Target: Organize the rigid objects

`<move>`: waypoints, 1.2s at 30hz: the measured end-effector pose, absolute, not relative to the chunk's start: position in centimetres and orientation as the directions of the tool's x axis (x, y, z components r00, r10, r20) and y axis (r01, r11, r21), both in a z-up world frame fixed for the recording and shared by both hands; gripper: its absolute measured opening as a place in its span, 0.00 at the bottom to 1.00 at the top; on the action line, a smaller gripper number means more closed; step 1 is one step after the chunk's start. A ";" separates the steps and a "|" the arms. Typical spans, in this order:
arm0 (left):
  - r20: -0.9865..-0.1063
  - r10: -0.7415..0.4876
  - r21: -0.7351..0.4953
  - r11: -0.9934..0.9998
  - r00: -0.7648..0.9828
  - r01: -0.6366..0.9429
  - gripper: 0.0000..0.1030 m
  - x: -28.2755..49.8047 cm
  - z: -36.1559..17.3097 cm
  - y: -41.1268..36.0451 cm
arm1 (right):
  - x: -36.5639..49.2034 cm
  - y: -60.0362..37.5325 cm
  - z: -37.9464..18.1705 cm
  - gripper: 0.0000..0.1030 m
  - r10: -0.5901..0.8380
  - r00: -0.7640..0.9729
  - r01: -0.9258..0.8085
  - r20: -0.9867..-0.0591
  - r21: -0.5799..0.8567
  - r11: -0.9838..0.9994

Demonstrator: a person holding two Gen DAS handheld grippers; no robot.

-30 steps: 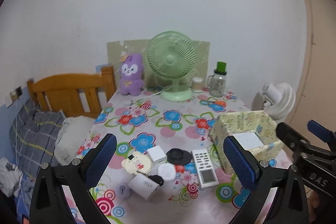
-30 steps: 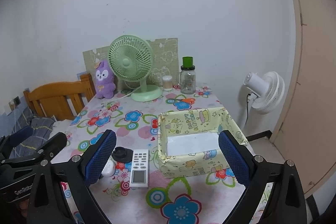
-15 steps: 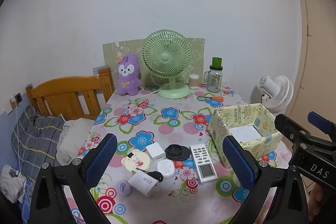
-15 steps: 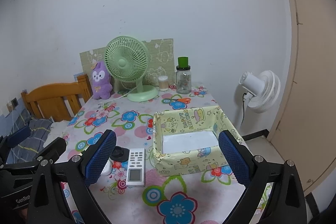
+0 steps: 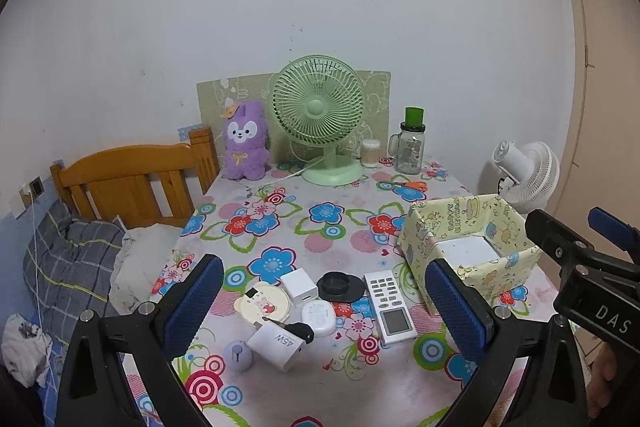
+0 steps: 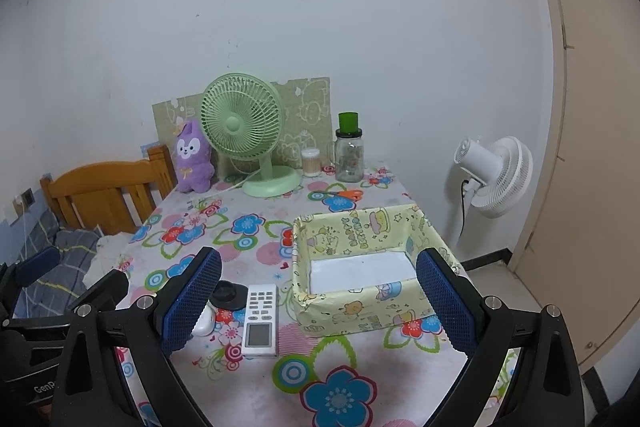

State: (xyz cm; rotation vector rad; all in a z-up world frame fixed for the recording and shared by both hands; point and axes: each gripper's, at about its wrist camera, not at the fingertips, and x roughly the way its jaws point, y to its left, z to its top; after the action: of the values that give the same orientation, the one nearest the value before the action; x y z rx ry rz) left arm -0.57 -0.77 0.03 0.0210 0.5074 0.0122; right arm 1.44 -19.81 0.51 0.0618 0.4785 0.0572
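We note both tools held level above the near table edge, aimed at the far wall. The left gripper (image 5: pixel 324 303) is spread wide, nothing between its pads, over the small clutter: remote (image 5: pixel 389 307), black disc (image 5: pixel 340 286), white charger (image 5: pixel 280 344). The right gripper (image 6: pixel 318 303) is likewise spread wide and empty, framing the yellow box (image 6: pixel 372 311). The box floor looks bare, though its near wall hides part.

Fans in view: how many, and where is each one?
2. The green desk fan stands at the table's far edge, between the purple plush and the jar. The white fan stands on the floor beyond the table's right side, by the door.
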 end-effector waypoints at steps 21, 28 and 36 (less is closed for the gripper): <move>-0.485 -0.021 0.014 0.999 0.874 0.032 0.99 1.1 -1.6 0.5 | 3.0 -17.9 -0.7 0.96 0.086 0.887 -0.060 -0.453 0.072 0.996; -0.492 0.015 0.035 0.999 0.871 0.003 0.99 1.6 -3.1 1.2 | 3.8 -16.9 -2.0 0.97 0.110 0.871 -0.086 -0.479 0.071 0.994; -0.567 0.052 0.079 0.997 0.822 -0.009 0.99 2.7 -5.9 2.2 | 5.0 -15.5 -4.5 0.97 0.152 0.848 -0.115 -0.508 0.103 0.988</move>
State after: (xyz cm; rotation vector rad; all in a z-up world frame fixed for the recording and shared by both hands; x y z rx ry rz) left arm 2.66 2.24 -5.86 0.0735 0.6055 0.0327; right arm 4.97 -15.52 -4.50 0.0695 0.5408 0.1408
